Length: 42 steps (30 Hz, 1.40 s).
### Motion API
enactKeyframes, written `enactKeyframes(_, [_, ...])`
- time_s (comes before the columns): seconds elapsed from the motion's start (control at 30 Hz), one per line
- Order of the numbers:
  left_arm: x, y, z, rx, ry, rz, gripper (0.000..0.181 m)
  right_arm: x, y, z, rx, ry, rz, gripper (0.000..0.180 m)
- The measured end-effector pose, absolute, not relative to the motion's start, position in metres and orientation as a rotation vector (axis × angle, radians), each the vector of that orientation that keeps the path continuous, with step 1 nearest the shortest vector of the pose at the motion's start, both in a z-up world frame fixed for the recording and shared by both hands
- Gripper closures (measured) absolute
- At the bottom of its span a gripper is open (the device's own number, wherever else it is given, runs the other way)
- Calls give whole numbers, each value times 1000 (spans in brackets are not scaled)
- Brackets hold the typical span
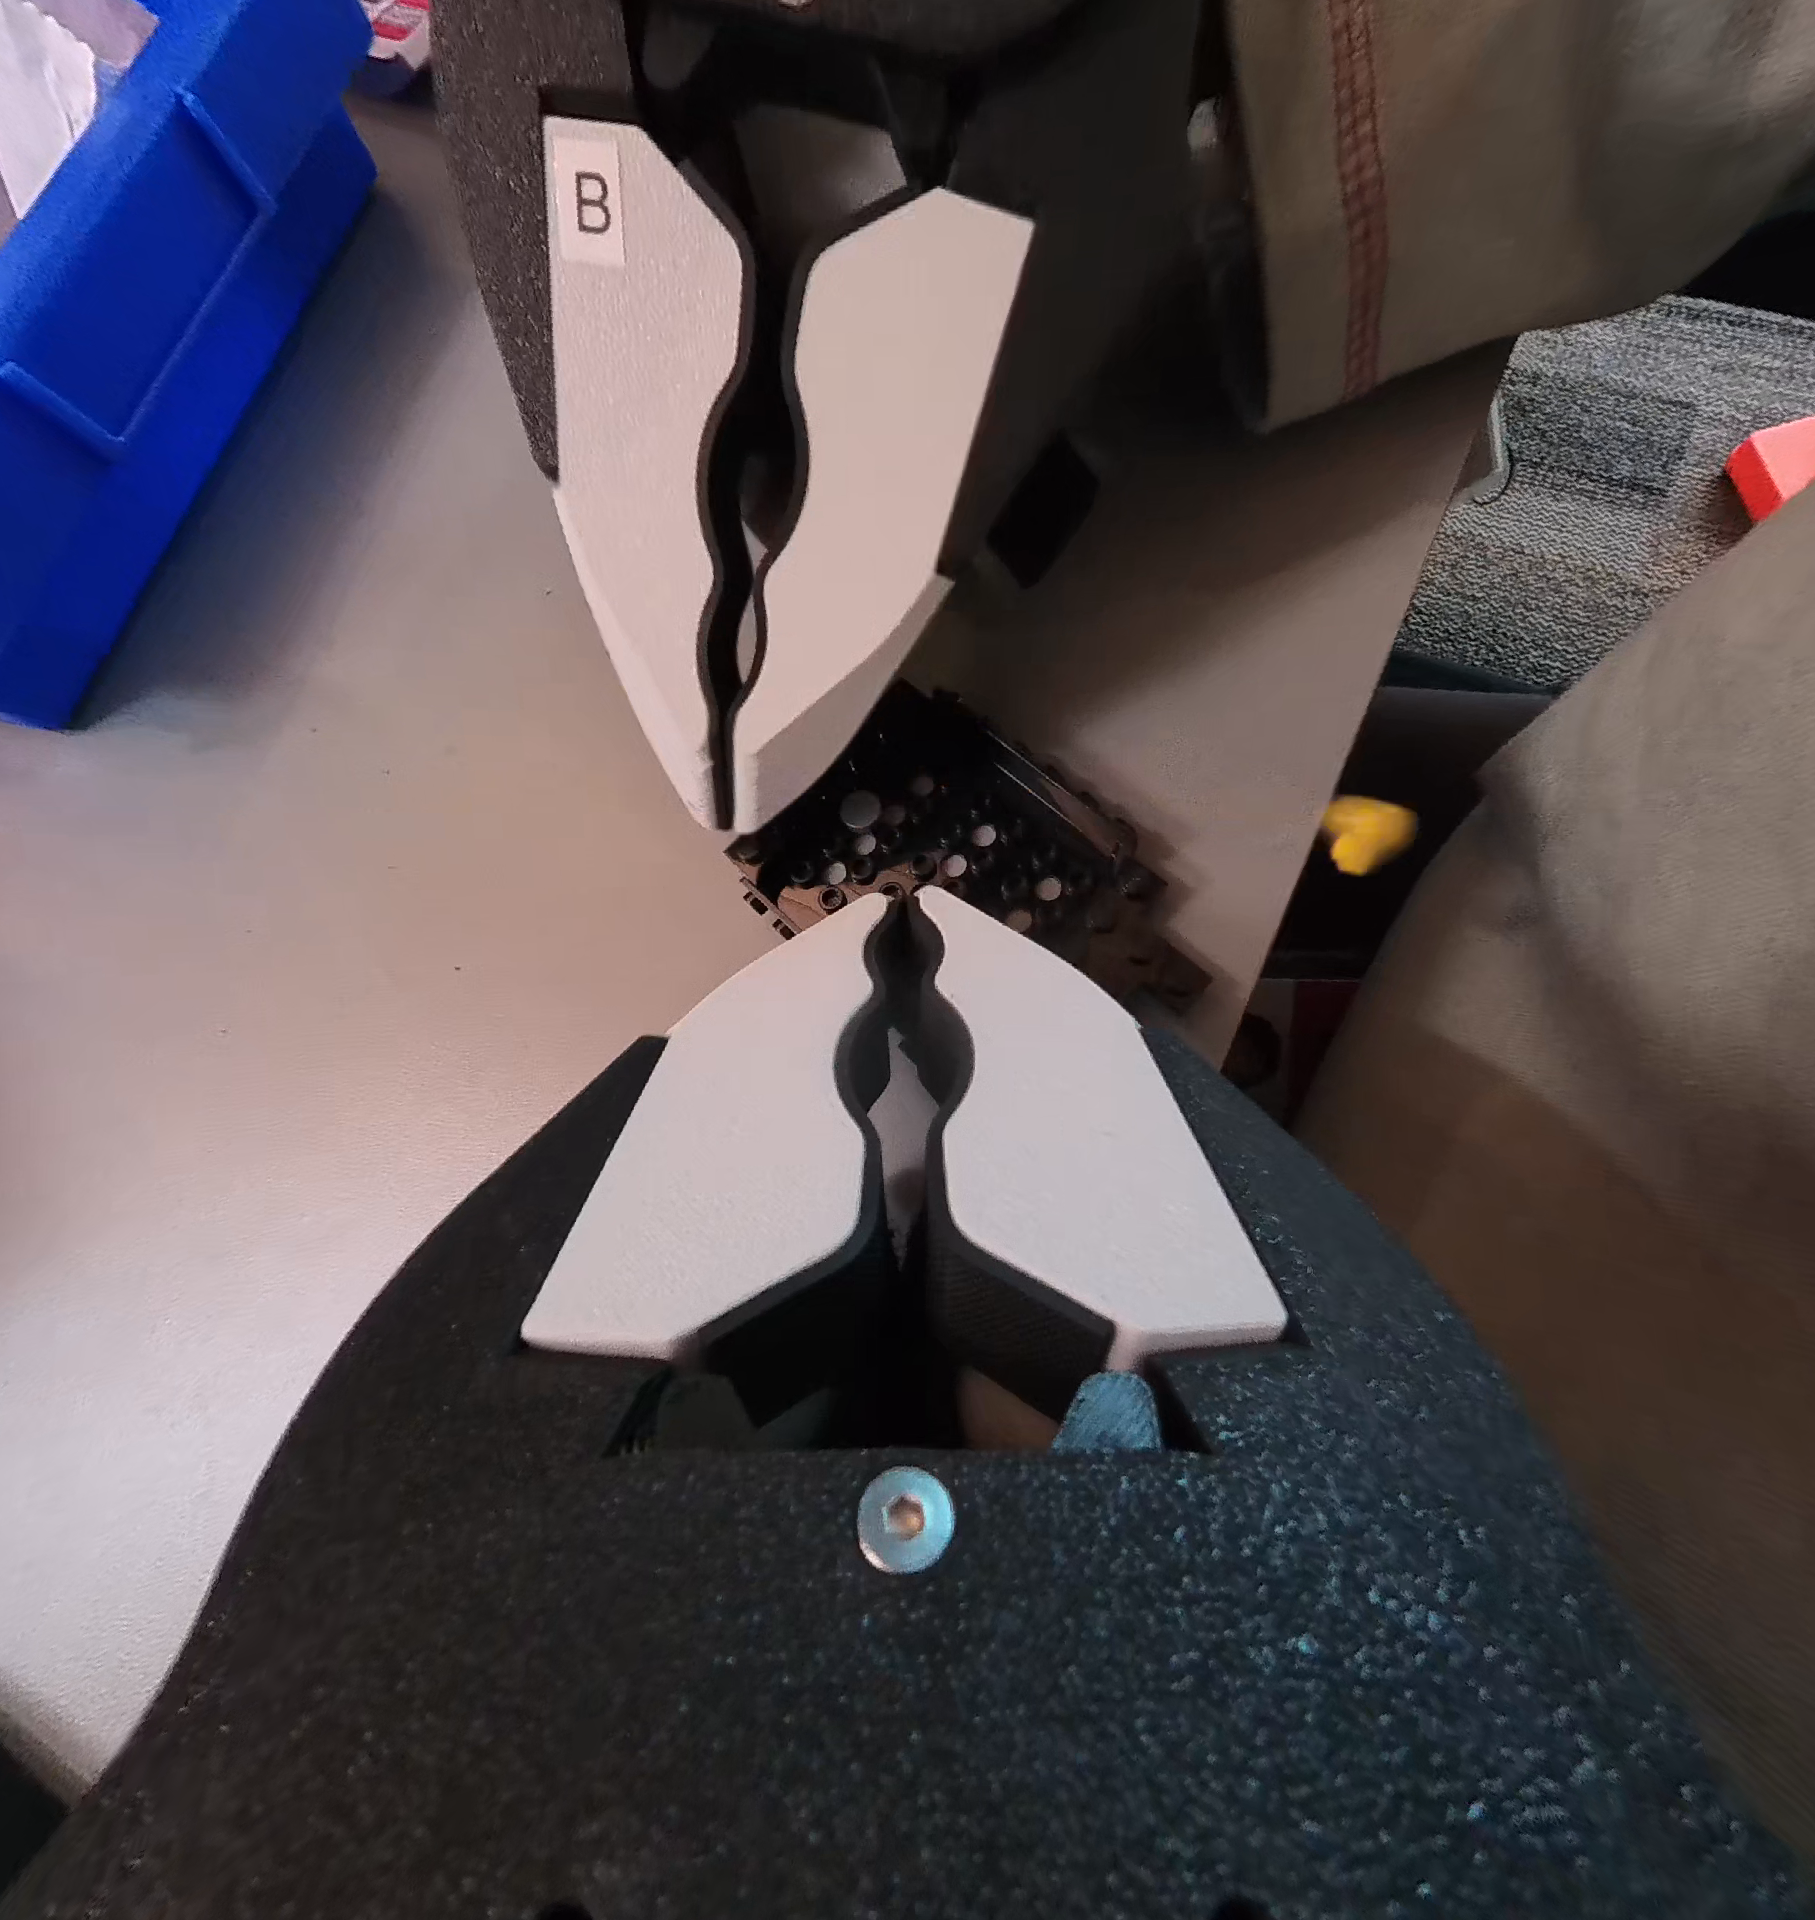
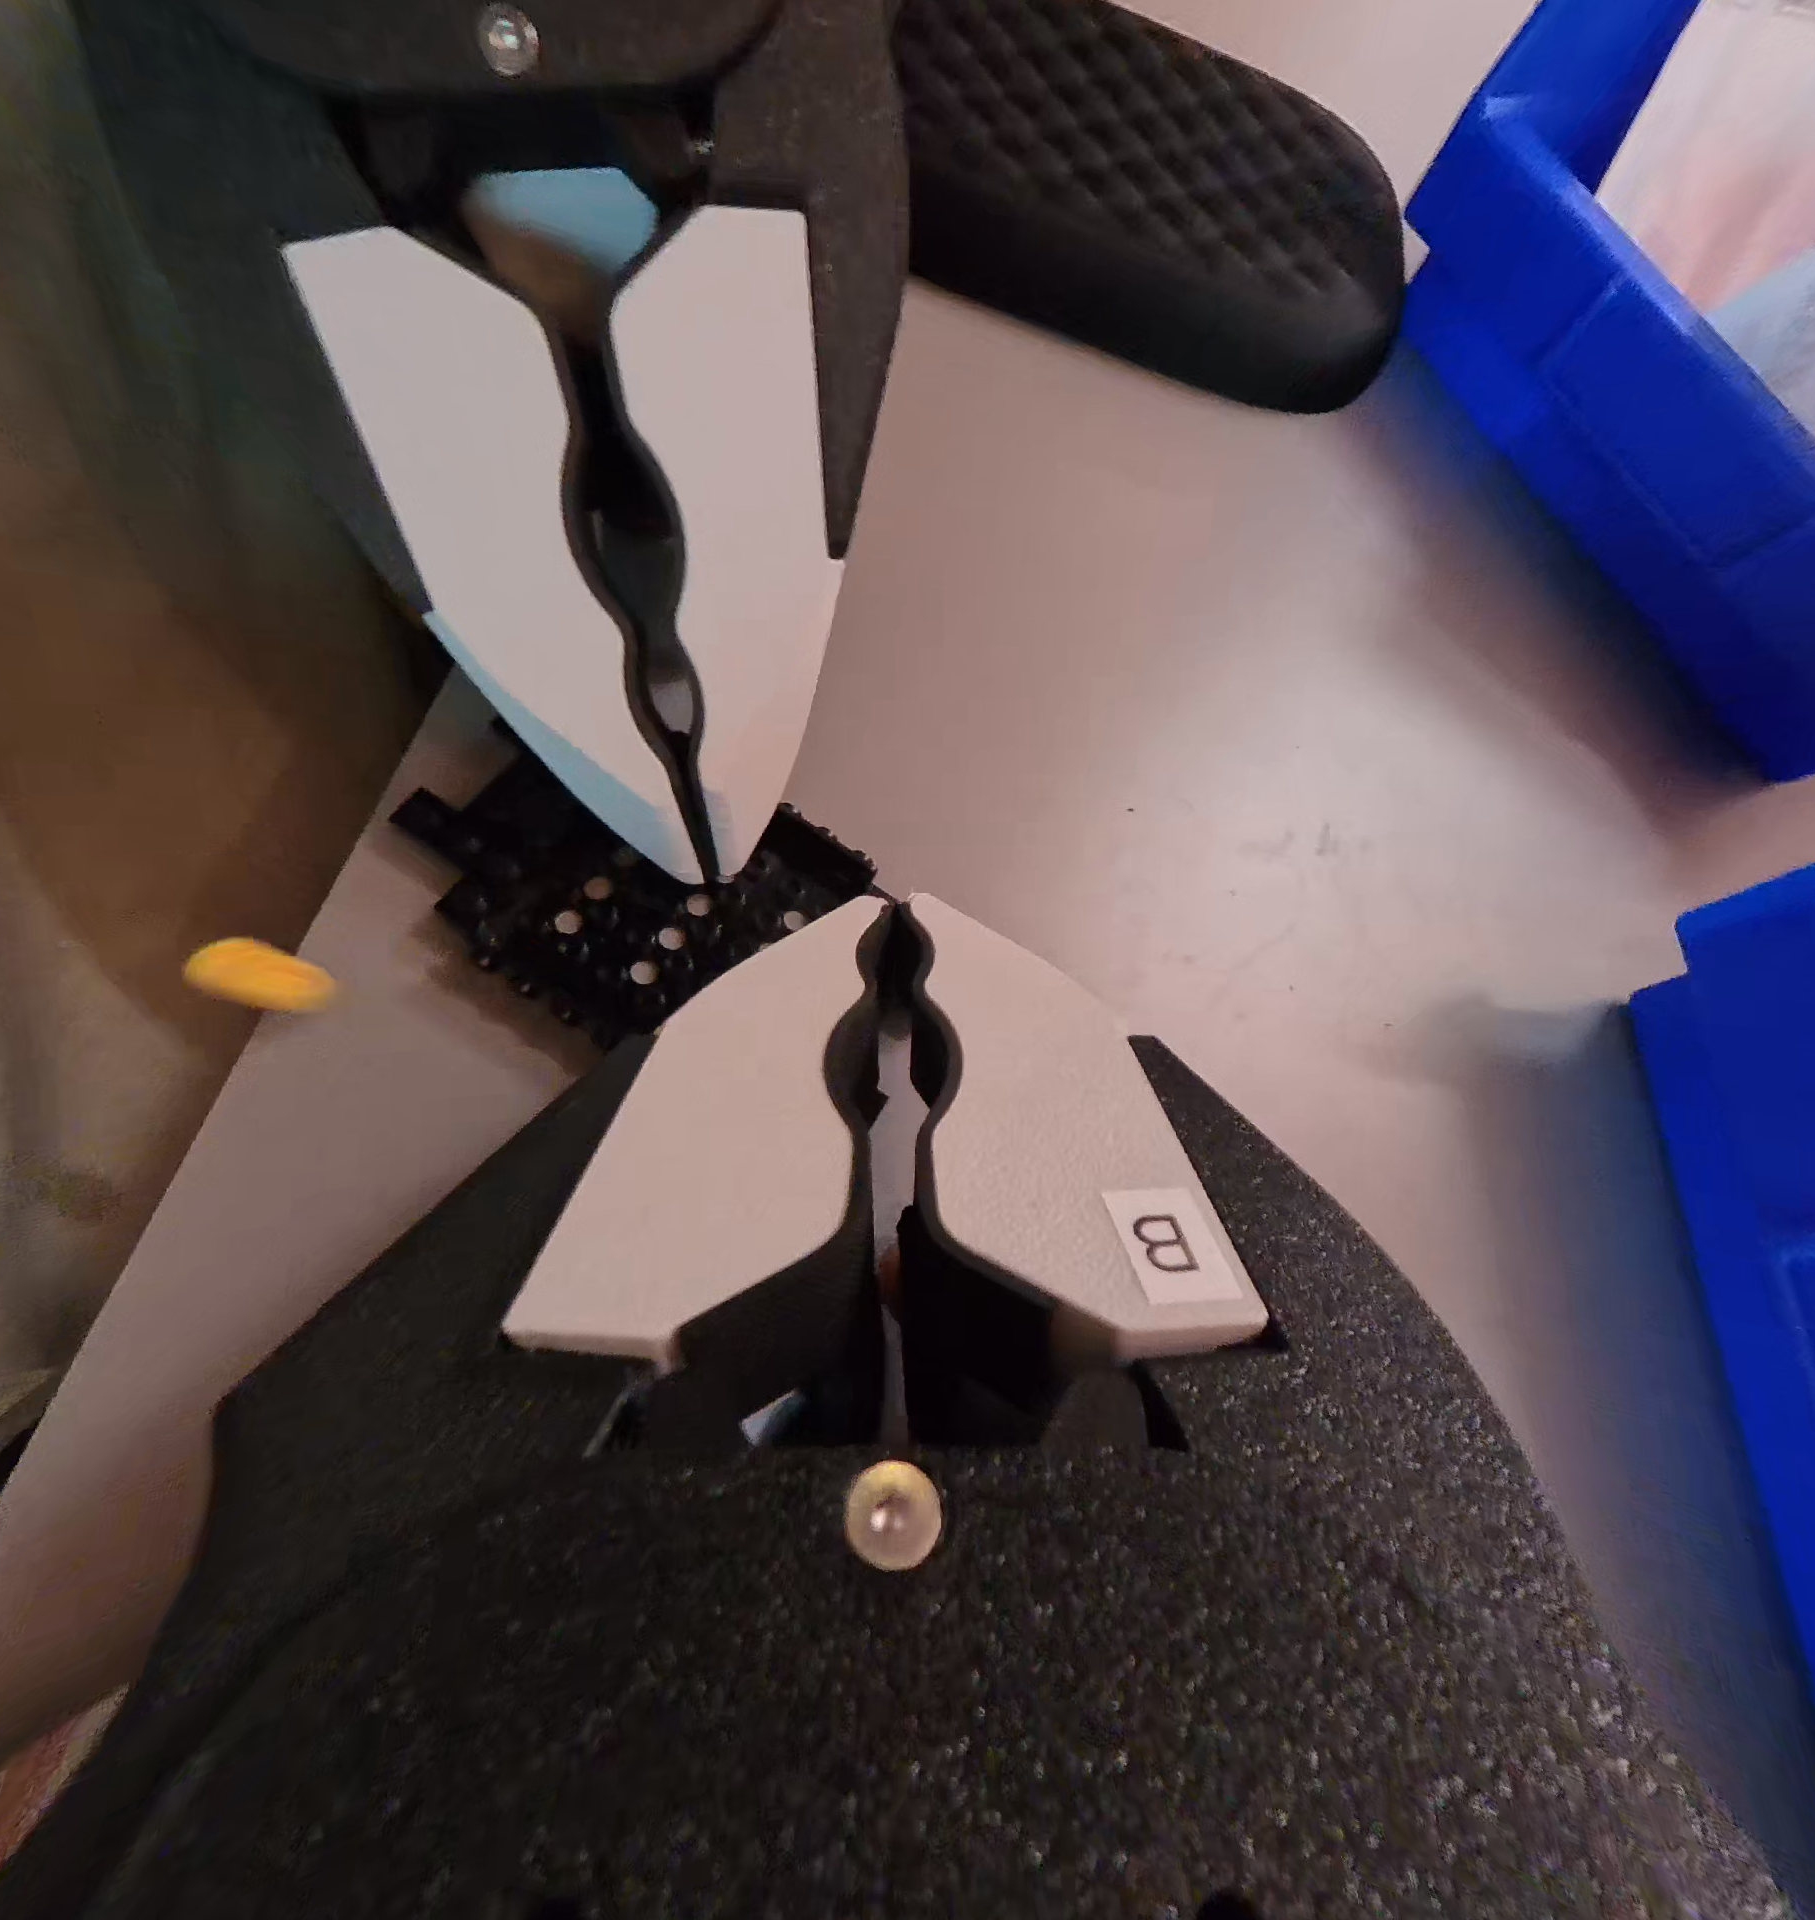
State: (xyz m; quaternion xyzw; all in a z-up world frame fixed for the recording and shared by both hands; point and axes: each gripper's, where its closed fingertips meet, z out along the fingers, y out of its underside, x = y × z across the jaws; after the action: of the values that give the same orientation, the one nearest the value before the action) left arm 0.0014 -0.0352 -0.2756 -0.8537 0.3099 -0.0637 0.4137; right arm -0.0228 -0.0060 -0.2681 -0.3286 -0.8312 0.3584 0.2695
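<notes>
A black perforated plate (image 1: 944,842) with studs and round holes lies flat at the table's edge; it also shows in the right wrist view (image 2: 612,935). My left gripper (image 1: 903,906) is shut, and its tips meet just over the plate's near edge. It reaches in from the top of the right wrist view (image 2: 711,871), tips down on the plate's surface. My right gripper (image 2: 898,904) is shut, with its tips by the plate's right corner. It comes from the top of the left wrist view (image 1: 726,819). I see nothing between either pair of pads.
A blue bin (image 1: 124,416) stands on the grey table (image 1: 311,987). Two blue bins (image 2: 1630,395) (image 2: 1776,1195) stand at the right. A black textured pad (image 2: 1142,208) lies at the back. A person's olive clothing (image 1: 1609,1143) and a yellow item (image 1: 1365,831) are beyond the table edge. Only a small space, under 4 cm, lies between the two pairs of fingers.
</notes>
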Motion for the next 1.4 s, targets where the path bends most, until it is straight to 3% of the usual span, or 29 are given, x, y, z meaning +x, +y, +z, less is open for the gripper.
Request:
enactKeyframes(0.1, [-3,-32,-275,-2161,736,-147,181,-30,5,-262,-955,-2157,986,180])
enactKeyframes(0.23, [-9,-27,-275,-2175,695,-132,181,-28,25,-240,-1065,-2031,975,158])
enactKeyframes(0.47, [-11,-24,-275,-2176,705,-166,181,20,12,-217,-1102,-1962,803,160])
enactKeyframes(0.7, [-11,-25,-275,-2158,743,-147,181,68,-62,-209,-1130,-1981,1009,167])
enactKeyframes(0.83, [-12,-25,-275,-2130,771,-57,181,98,-119,-260,-1278,-2182,1023,165])
enactKeyframes(1.0, [-12,-24,-274,-2125,774,-39,181,105,-105,-344,-1430,-2090,650,160])
enactKeyframes(1.4, [-12,-24,-275,-2139,760,-86,181,81,-108,-379,-1243,-2208,653,151])
